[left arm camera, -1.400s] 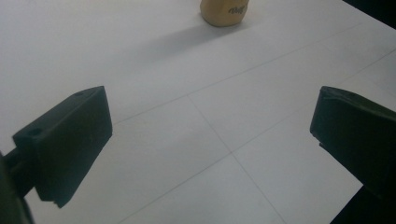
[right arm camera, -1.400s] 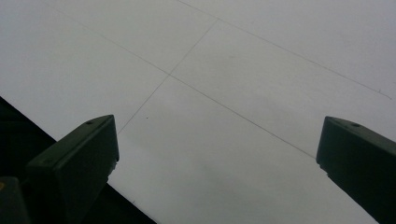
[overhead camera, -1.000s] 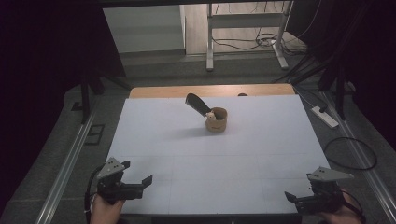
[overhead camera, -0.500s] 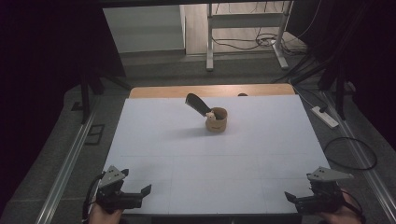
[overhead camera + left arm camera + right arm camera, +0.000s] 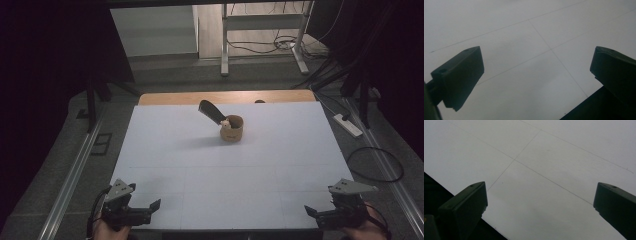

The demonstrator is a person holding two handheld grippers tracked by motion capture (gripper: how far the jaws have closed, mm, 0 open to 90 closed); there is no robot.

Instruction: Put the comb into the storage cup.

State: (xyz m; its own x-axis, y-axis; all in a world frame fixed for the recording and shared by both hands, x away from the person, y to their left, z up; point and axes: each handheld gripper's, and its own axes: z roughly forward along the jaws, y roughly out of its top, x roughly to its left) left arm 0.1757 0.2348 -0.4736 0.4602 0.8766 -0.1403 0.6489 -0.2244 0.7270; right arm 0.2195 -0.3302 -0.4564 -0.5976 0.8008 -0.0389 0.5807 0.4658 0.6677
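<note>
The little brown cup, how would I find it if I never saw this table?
Look at the white table, toward its far middle. The brown cup stands there alone, with a black scoop-like tool leaning out of it and something small and pale inside.

White table (image 5: 280, 165), power strip (image 5: 348, 125), coiled cable (image 5: 376, 164).

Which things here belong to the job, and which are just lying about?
Job in hand:
- tan cup far up the white table
- black scoop-like tool leaning out of the cup
- left gripper and right gripper, both open, at the near edge

Lying about:
- power strip on the floor
- metal frame beyond the table
</note>
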